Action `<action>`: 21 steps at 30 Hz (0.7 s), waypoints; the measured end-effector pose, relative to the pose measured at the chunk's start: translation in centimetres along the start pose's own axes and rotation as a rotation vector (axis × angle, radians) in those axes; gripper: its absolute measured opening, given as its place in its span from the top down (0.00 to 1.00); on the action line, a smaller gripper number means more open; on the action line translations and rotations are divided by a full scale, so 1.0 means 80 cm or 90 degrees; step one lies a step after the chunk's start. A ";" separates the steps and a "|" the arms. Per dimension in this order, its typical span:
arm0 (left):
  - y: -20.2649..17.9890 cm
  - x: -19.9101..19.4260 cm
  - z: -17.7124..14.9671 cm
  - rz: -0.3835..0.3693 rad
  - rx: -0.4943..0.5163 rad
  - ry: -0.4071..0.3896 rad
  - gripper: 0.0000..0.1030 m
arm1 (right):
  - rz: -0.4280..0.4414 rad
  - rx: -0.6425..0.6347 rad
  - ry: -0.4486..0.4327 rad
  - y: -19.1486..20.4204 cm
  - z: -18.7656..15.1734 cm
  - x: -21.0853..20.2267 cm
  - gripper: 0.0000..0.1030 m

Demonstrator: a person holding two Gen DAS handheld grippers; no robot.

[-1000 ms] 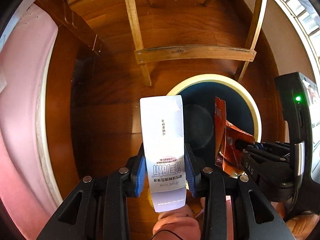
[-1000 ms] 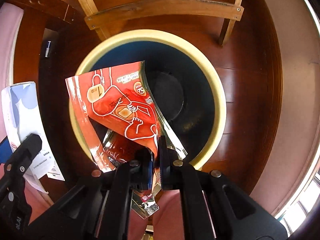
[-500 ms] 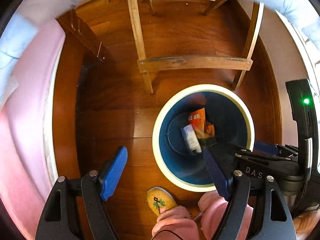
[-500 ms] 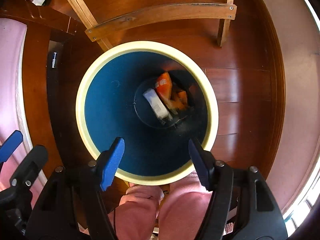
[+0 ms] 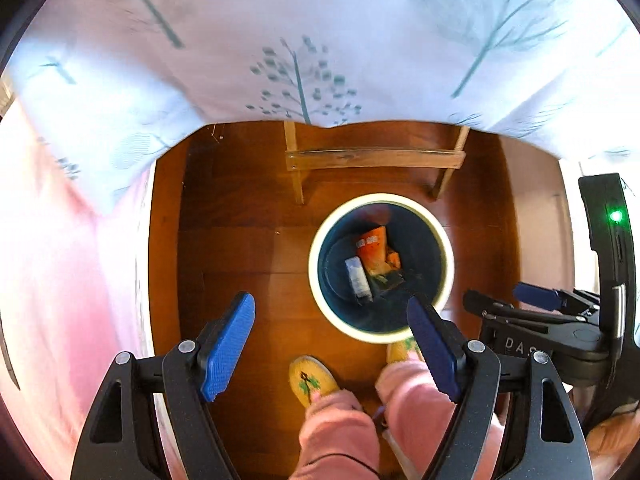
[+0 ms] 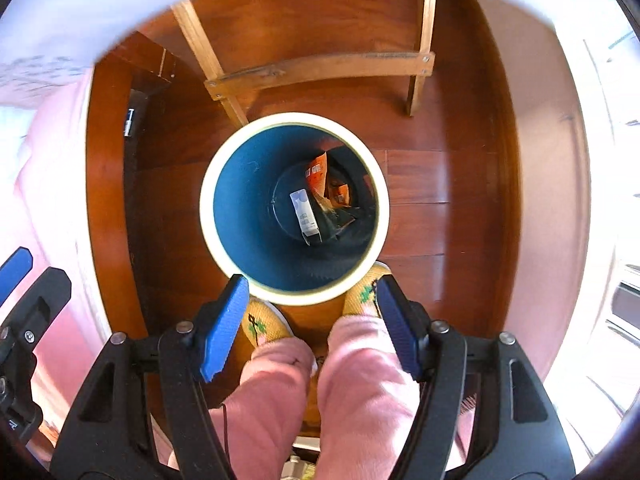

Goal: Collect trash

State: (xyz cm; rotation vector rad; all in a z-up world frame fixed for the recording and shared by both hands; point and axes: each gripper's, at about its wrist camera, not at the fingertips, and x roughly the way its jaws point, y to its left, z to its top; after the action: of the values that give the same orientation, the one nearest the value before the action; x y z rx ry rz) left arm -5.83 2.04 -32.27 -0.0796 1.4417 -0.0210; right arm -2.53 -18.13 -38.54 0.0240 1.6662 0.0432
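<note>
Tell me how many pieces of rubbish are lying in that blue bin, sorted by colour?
White box: 1
Orange wrapper pieces: 2 visible, one large, one small; whether they are joined I cannot tell
Total in the bin: 3

Open bin mouth below, furniture crowding the far side

The trash bin (image 6: 294, 208) stands on bare wooden floor (image 6: 436, 184) with its mouth wide and unobstructed from above; a white carton (image 6: 305, 213) and an orange wrapper (image 6: 318, 172) lie on its bottom, leaving the blue walls free. Just beyond the bin, a wooden chair frame (image 6: 320, 70) with its legs and crossbar blocks the far side. Above the frame a tree-printed cloth (image 5: 304, 40) overhangs. On the near side of the bin, two yellow slippers (image 6: 262, 322) touch its rim.
</note>
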 end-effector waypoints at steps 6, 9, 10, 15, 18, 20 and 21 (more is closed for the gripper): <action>0.010 -0.114 0.000 -0.049 -0.023 -0.040 0.22 | -0.007 -0.033 -0.024 0.017 -0.022 -0.102 0.38; 0.016 -0.176 0.011 -0.067 -0.027 -0.085 0.22 | -0.005 -0.043 -0.052 0.024 -0.032 -0.161 0.38; 0.018 -0.201 0.018 -0.071 -0.023 -0.105 0.22 | -0.004 -0.044 -0.059 0.025 -0.034 -0.177 0.38; 0.025 -0.292 0.041 -0.063 -0.003 -0.194 0.22 | 0.009 -0.046 -0.123 0.033 -0.046 -0.274 0.38; 0.028 -0.347 0.054 -0.064 0.000 -0.244 0.22 | 0.016 -0.039 -0.166 0.034 -0.051 -0.325 0.38; 0.031 -0.370 0.061 -0.069 0.001 -0.269 0.22 | 0.015 -0.039 -0.196 0.037 -0.049 -0.354 0.38; 0.030 -0.383 0.063 -0.070 0.003 -0.283 0.22 | 0.014 -0.041 -0.212 0.038 -0.047 -0.369 0.38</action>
State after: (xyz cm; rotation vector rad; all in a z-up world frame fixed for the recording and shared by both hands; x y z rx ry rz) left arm -4.84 6.59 -1.44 -0.1501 0.9927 -0.0905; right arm -3.51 -16.33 -8.69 0.0005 1.3315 0.1041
